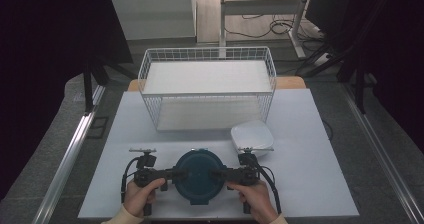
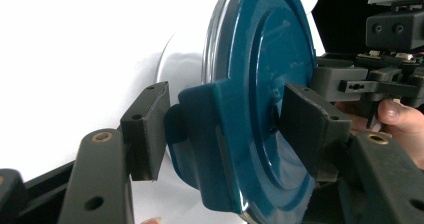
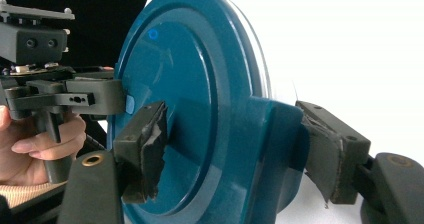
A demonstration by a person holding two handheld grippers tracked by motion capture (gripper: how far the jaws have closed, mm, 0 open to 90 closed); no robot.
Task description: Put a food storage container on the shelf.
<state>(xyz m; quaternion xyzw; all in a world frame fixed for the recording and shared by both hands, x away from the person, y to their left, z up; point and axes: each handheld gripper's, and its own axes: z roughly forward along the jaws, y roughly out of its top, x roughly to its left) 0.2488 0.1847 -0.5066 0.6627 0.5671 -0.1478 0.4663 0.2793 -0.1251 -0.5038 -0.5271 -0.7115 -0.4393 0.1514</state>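
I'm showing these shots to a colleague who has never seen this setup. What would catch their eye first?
Most striking is the round dark teal lid at the table's near edge, flanked by the left gripper and right gripper, each with its jaws around a clip tab on the rim. Behind it stands a white wire basket, and a small white container sits to the lid's right.
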